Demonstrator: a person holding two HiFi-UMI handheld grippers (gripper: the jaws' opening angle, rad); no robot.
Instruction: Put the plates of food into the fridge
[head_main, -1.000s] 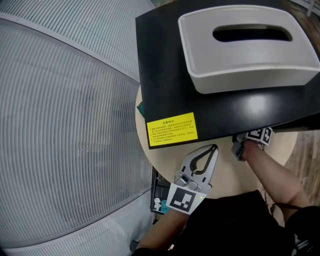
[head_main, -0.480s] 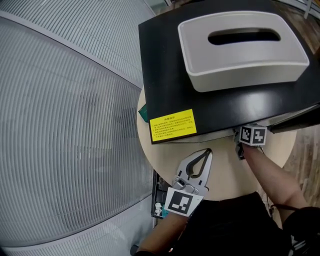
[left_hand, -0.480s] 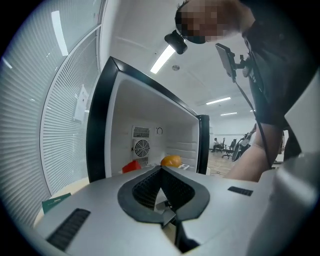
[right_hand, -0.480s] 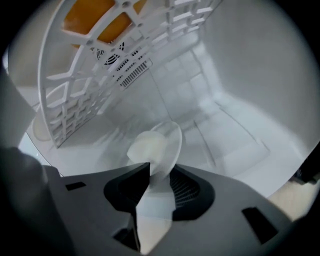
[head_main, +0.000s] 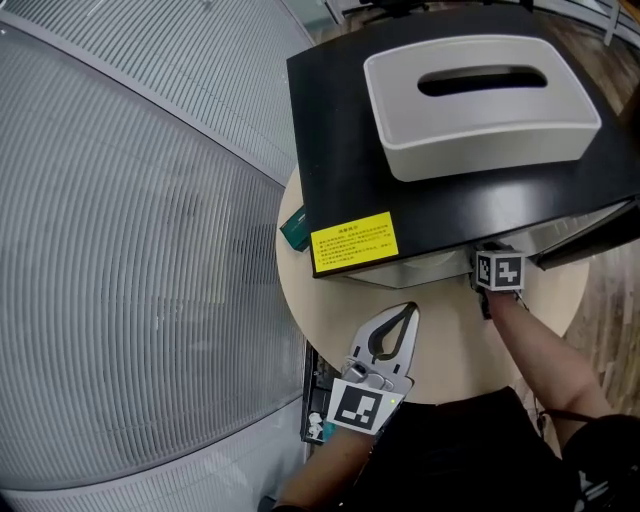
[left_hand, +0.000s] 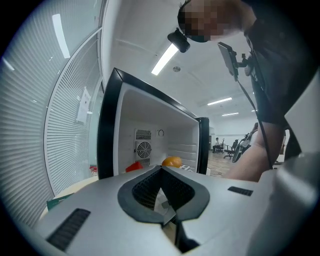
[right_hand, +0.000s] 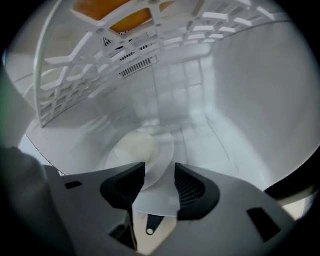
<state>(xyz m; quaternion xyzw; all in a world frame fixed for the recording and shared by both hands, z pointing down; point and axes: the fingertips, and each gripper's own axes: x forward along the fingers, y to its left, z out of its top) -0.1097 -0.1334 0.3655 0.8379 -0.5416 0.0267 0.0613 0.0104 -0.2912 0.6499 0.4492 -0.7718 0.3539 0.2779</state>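
Now: a round, smooth, pale plate (right_hand: 142, 150) lies flat on the white floor of the boxy black fridge (head_main: 345, 130), toward the front edge, under a white lattice shelf (right_hand: 95, 70). The right gripper (right_hand: 159, 172) reaches in, tilted downward. Its jaws have just been opening, and the ribbed pads stand apart with the plate's rim between them, unpinched. The left gripper (head_main: 407, 311) is level over the round beige worktop (head_main: 450, 345) at its near edge, jaws closed, empty.
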